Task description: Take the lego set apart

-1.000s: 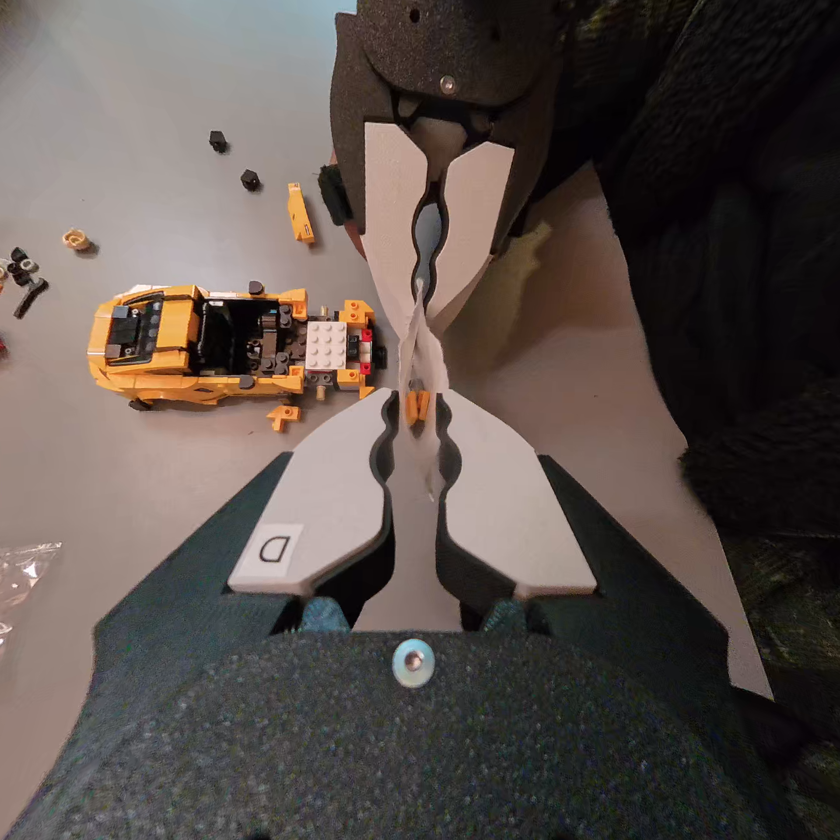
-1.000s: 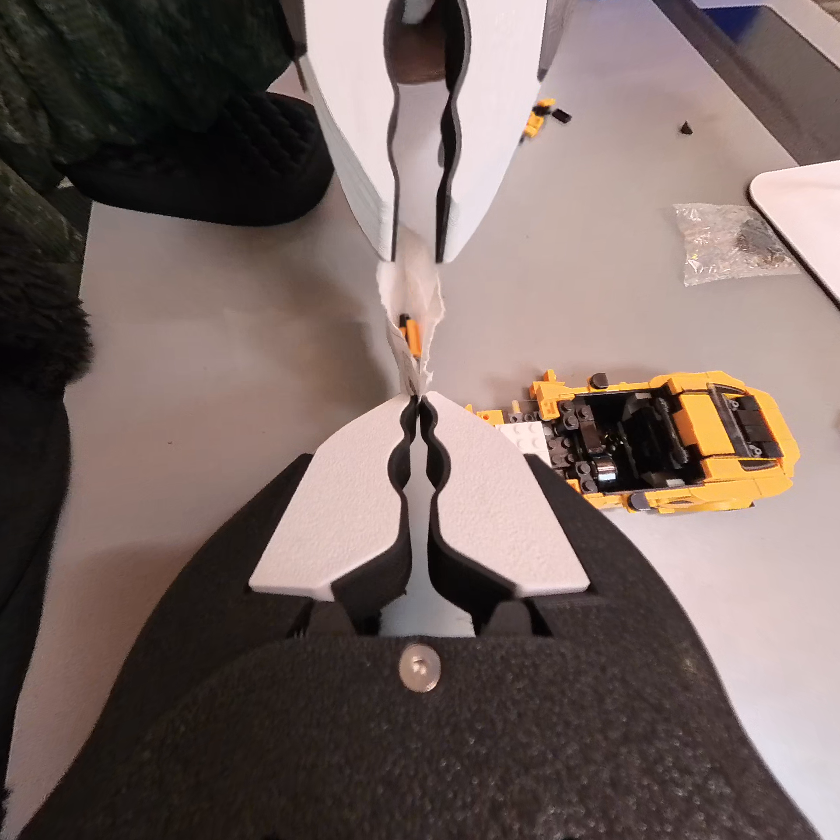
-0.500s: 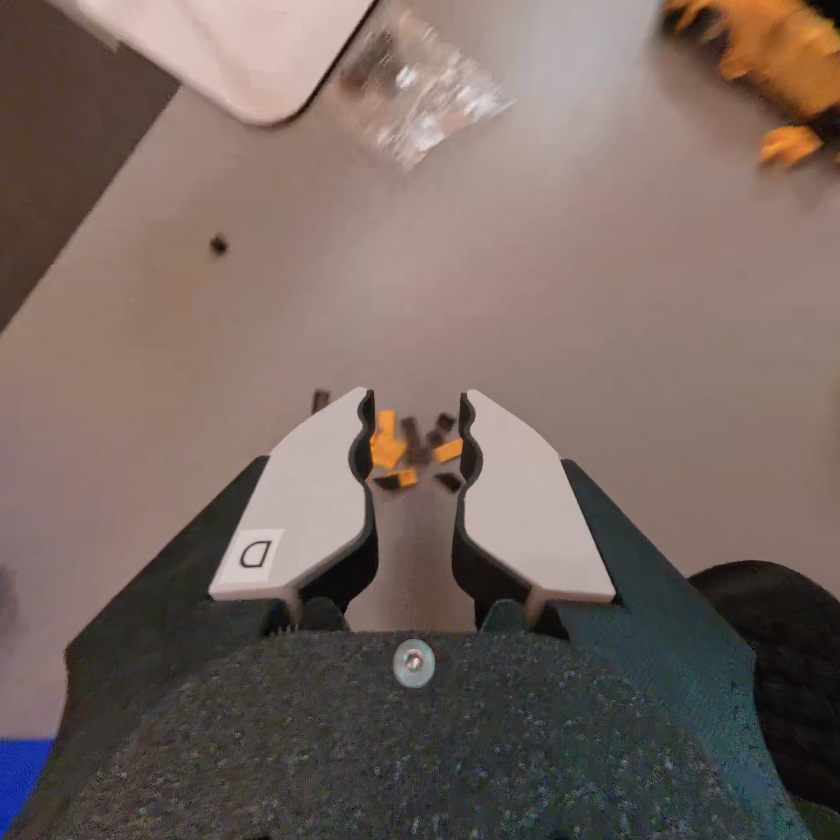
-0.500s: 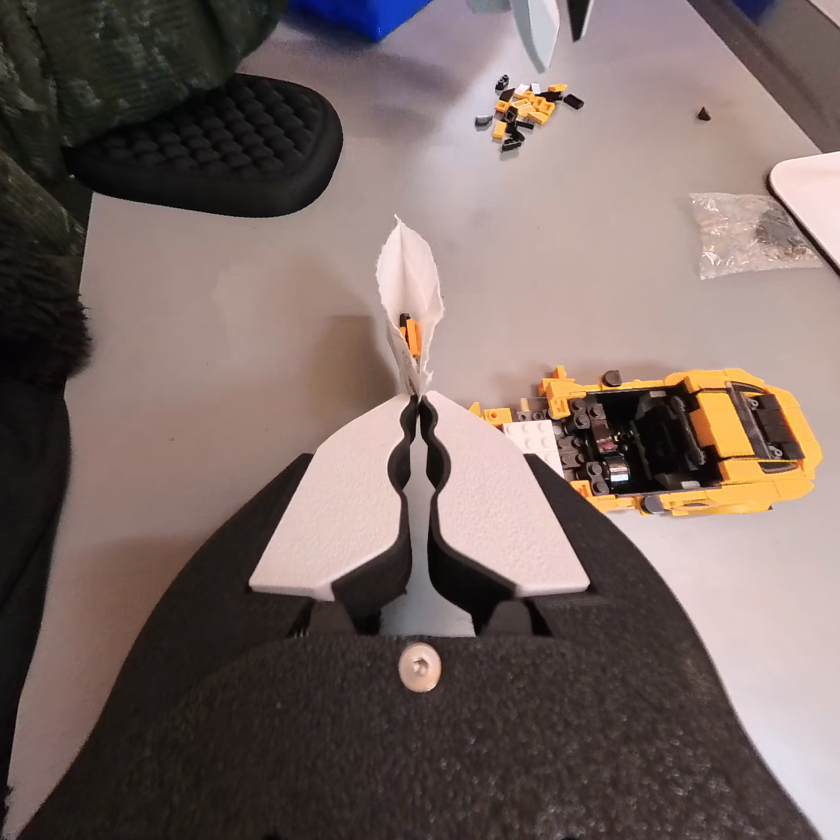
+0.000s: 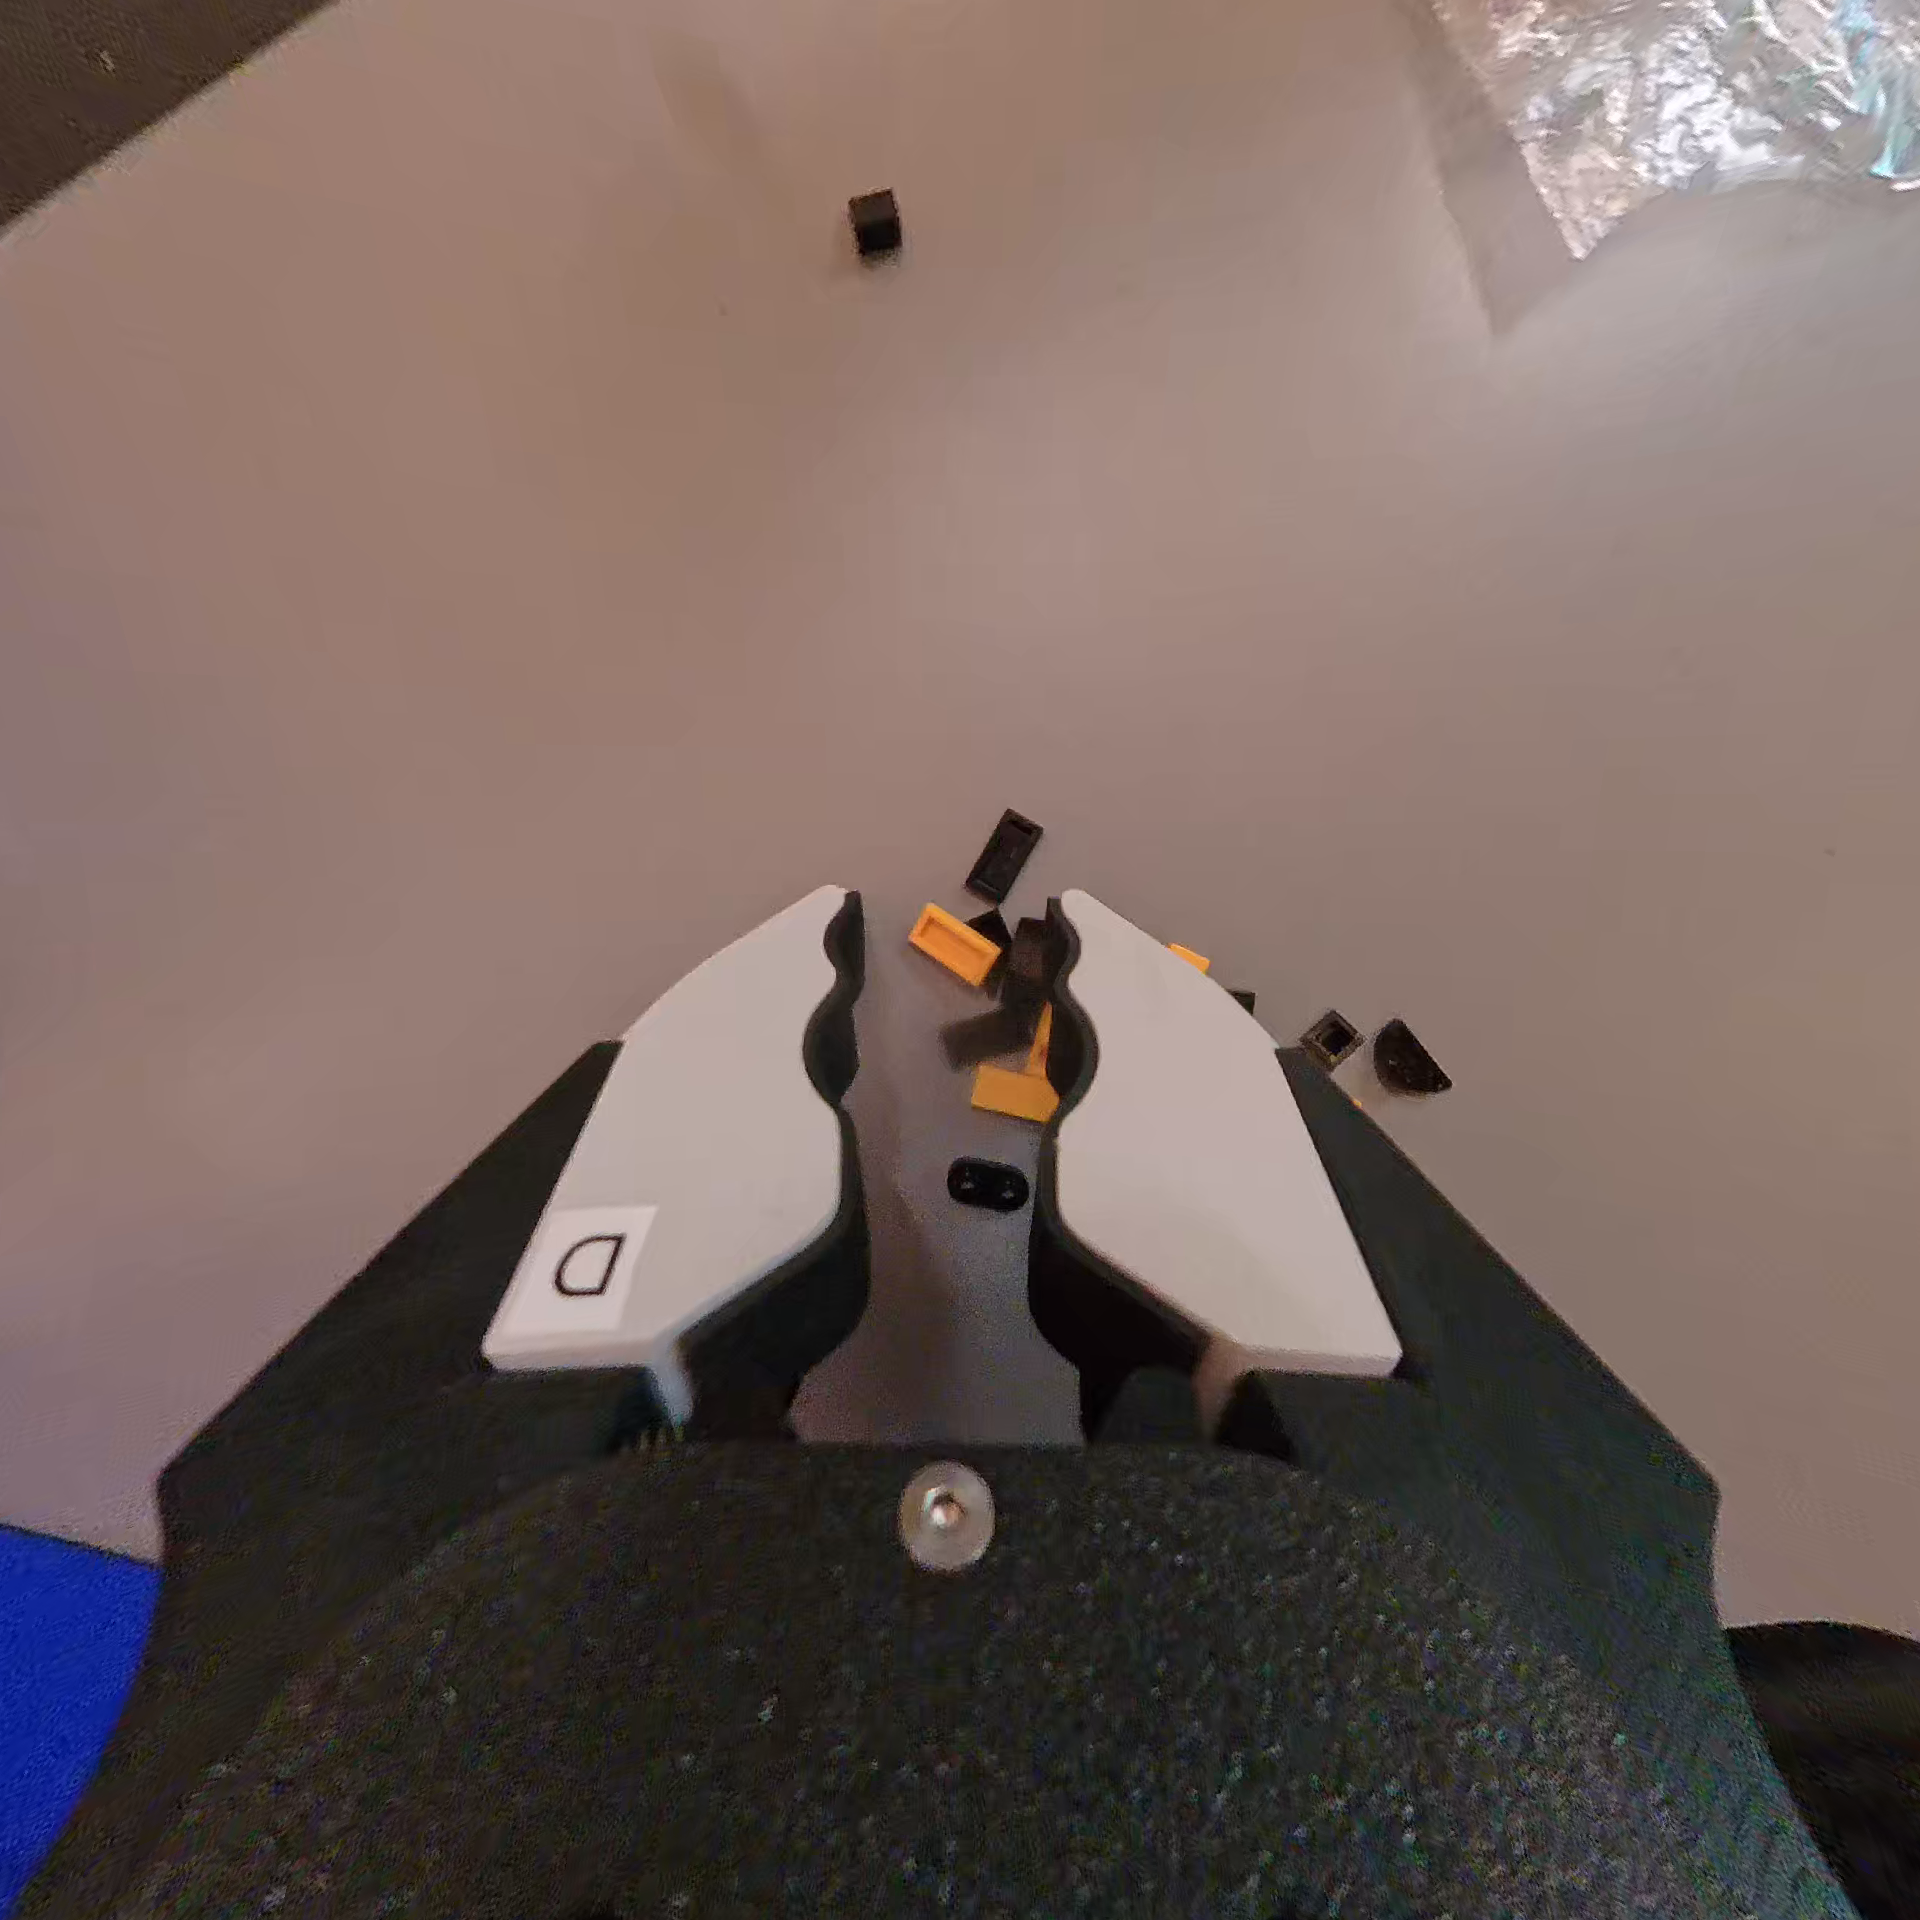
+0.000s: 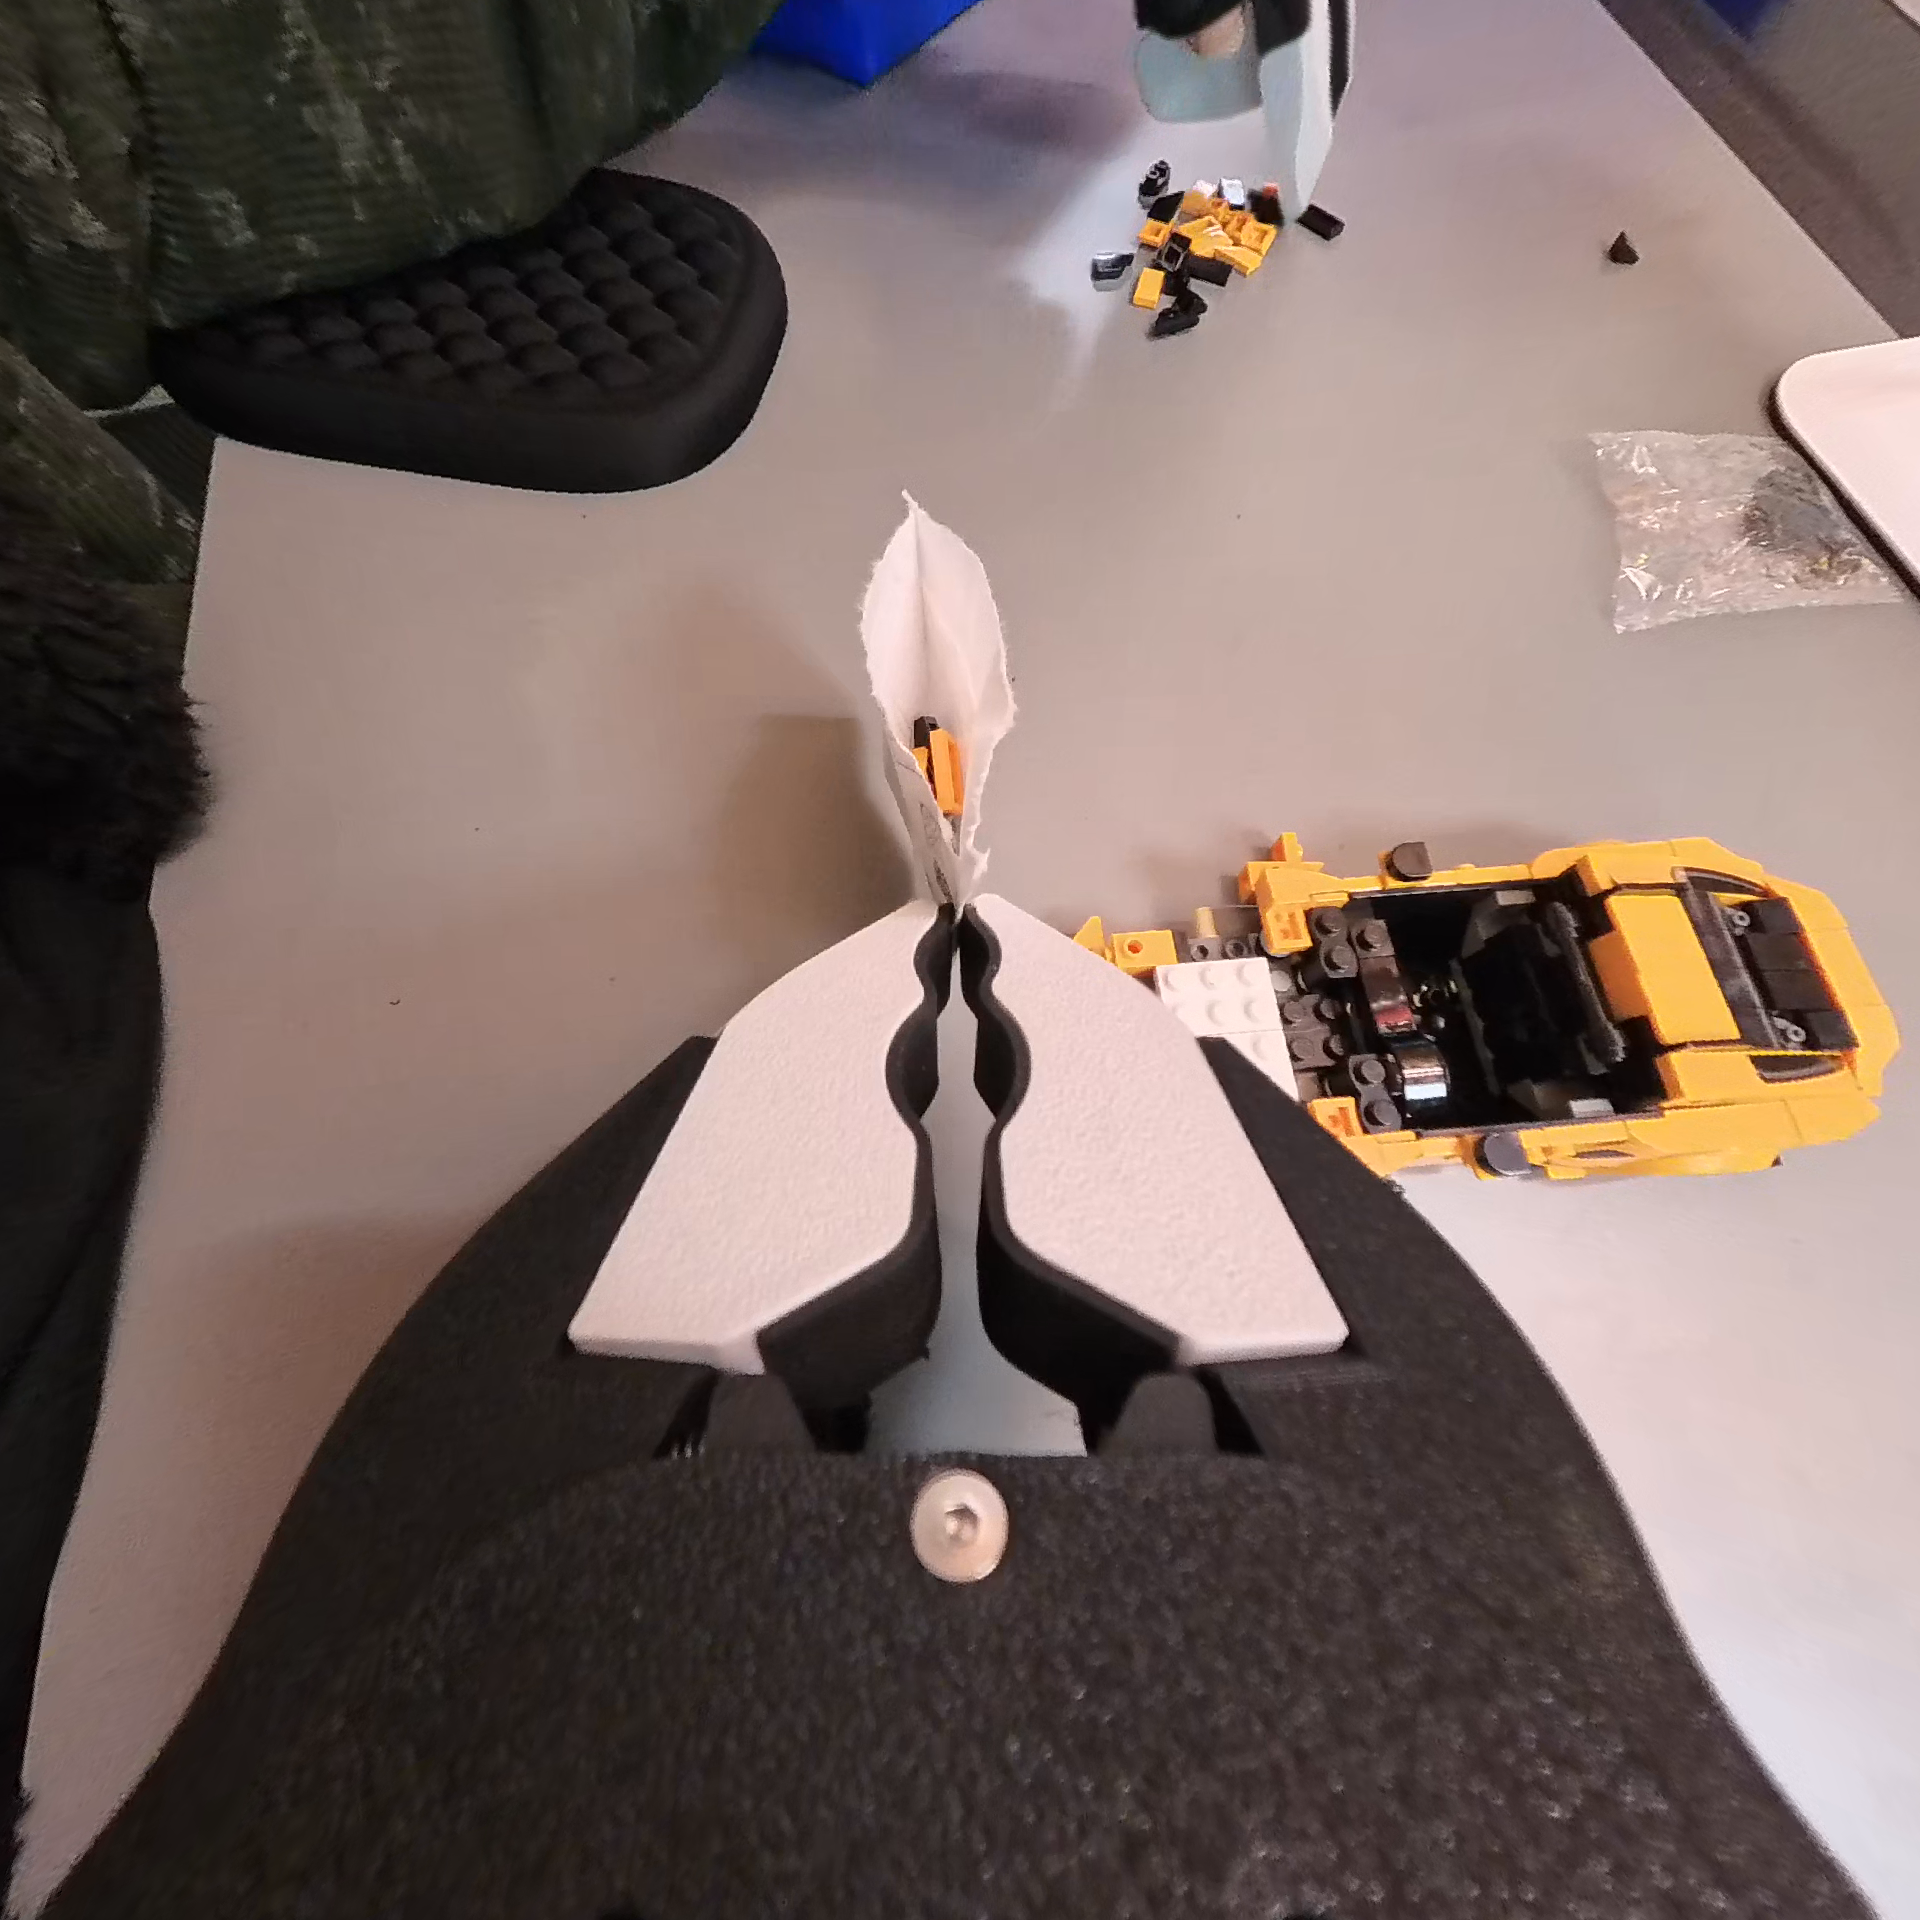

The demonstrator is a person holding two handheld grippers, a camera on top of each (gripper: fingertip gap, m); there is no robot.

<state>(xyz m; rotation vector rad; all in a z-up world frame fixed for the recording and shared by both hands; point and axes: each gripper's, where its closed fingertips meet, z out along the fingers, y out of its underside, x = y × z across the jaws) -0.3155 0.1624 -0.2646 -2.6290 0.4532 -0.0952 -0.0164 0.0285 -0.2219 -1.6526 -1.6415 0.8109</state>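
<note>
A partly stripped yellow and black lego car (image 6: 1621,1013) lies on the grey table to the right of my right gripper (image 6: 958,906). That gripper is shut on a small white paper bag (image 6: 935,634), open at the top, with an orange and black piece (image 6: 940,764) inside. My left gripper (image 5: 956,914) is open and empty, low over a pile of loose orange and black pieces (image 5: 1003,997). The same gripper (image 6: 1294,114) and pile (image 6: 1195,255) show at the top of the right wrist view.
A clear plastic bag (image 6: 1725,530) of parts and a white tray corner (image 6: 1860,436) lie at the right. A black padded cushion (image 6: 499,343) and a dark green sleeve (image 6: 312,135) are at the upper left. A lone black piece (image 5: 875,223) lies ahead of the left gripper.
My left gripper let go of the white bag, opened, and swung away to the pile of loose pieces. My right gripper kept hold of the bag beside the car.
</note>
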